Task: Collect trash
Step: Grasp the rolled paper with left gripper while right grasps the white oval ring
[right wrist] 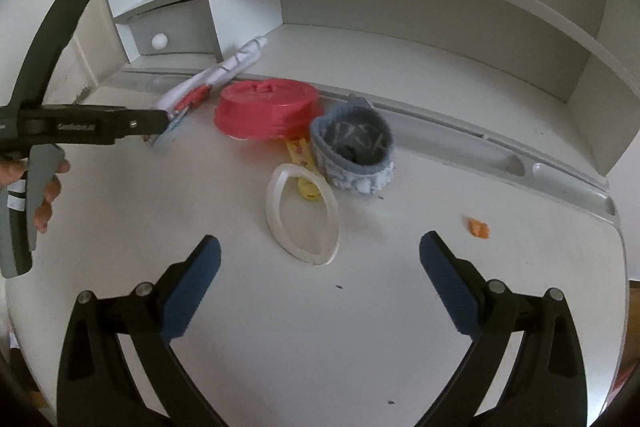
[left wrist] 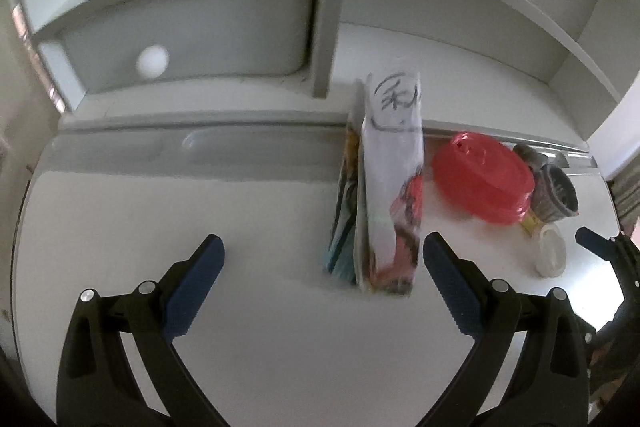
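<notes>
Left wrist view: left gripper (left wrist: 323, 259) held over the white desk (left wrist: 260, 219), fingers spread wide with nothing between them. A flat printed packet (left wrist: 390, 195) with handwritten marks lies ahead, just beside the right fingertip. To its right sit a red lid (left wrist: 482, 179), a grey knitted cup (left wrist: 556, 191) and a white ring (left wrist: 552, 253).

Right wrist view: right gripper (right wrist: 320, 255) likewise spread apart and empty. The white ring (right wrist: 302, 219) lies ahead between the fingertips, overlapping a yellow wrapper (right wrist: 304, 171). Behind them stand the grey knitted cup (right wrist: 354, 151) and red lid (right wrist: 266, 113). A small orange scrap (right wrist: 478, 227) lies apart at right. A hand (right wrist: 48, 187) grips the other tool at left.
</notes>
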Available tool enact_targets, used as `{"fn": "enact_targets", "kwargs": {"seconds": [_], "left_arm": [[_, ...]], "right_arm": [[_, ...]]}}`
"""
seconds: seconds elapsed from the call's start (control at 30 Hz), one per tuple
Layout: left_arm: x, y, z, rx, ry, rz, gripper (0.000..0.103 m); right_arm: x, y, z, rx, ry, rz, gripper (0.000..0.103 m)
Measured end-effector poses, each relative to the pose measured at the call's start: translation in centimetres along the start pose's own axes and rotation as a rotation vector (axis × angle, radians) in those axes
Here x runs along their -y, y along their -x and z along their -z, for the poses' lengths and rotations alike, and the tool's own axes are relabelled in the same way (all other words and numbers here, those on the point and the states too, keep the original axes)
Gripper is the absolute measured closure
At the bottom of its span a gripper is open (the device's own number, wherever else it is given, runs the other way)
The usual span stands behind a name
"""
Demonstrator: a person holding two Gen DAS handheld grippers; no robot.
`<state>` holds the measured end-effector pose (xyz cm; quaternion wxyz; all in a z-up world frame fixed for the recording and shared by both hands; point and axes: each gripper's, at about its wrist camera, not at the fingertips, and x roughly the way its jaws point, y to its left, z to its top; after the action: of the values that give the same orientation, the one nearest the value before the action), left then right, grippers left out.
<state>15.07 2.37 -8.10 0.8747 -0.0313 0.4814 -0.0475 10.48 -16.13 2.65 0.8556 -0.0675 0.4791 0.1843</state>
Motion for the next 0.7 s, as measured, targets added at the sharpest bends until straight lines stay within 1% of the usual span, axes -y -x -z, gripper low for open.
{"fn": "enact_targets", "kwargs": {"seconds": [0.1,0.13,0.2,0.23,0.27,0.3,0.33,0.37,0.4,0.43,0.5,0.53,0.57,0.67,0.7], "left_arm": [[0.9,-0.8,-1.6,-0.001,-0.038,-0.012,0.006],[1.1,-1.1,-2.0,0.002,-0.045,-0.015,0.006],[1.4,-1.5,-2.6,0.018,-0.066,-0.036,0.007],[1.5,-1.6,-2.9,0.02,-0.076,-0.048,0.008],[1.7,-1.9,-3.0,0.016,-0.085,-0.05,0.018],[1.8,-2.0,-3.1,0.017,-0.092,-0.034,0.023],[2.0,-1.7,-3.1,0.03,-0.106,-0.02,0.041],[2.2,-1.8,-3.4,0.033,-0.113,-0.01,0.062],[2.3,-1.6,-3.4,0.029,-0.11,0.018,0.075],[2.2,-1.4,-3.5,0.025,-0.094,0.043,0.082],[2.3,-1.0,-3.5,0.029,-0.095,0.044,0.086],[2.2,-0.8,-3.5,0.031,-0.091,0.053,0.093],[2.0,-0.4,-3.4,0.034,-0.084,0.076,0.097],[1.6,0.3,-3.4,0.041,-0.086,0.094,0.097],[2.0,1.0,-2.5,0.042,-0.085,0.098,0.097]], "right_arm": [[0.4,0.0,0.0,-0.003,-0.015,0.012,0.008],[0.6,-0.2,-0.1,0.0,-0.028,0.005,0.009],[0.9,-0.5,-0.2,-0.003,-0.045,-0.013,0.014],[1.1,-0.5,-0.2,-0.005,-0.046,-0.018,0.019],[1.1,-0.5,-0.3,0.0,-0.041,-0.024,0.023],[1.1,-0.4,-0.3,0.0,-0.038,-0.025,0.026],[0.8,-0.5,-0.4,0.001,-0.025,-0.013,0.032],[0.7,-0.5,-0.5,0.003,-0.013,-0.007,0.041],[0.6,-0.4,-0.5,0.008,-0.004,-0.009,0.048],[0.6,-0.3,-0.5,0.01,-0.011,-0.024,0.064],[0.8,-0.3,-0.4,0.015,-0.031,-0.044,0.064],[0.8,-0.1,-0.3,0.021,-0.034,-0.042,0.065],[0.7,0.0,-0.2,0.026,-0.035,-0.041,0.065],[0.7,0.5,-0.1,0.039,-0.044,-0.045,0.065],[0.8,0.9,0.0,0.044,-0.045,-0.043,0.065]]}}
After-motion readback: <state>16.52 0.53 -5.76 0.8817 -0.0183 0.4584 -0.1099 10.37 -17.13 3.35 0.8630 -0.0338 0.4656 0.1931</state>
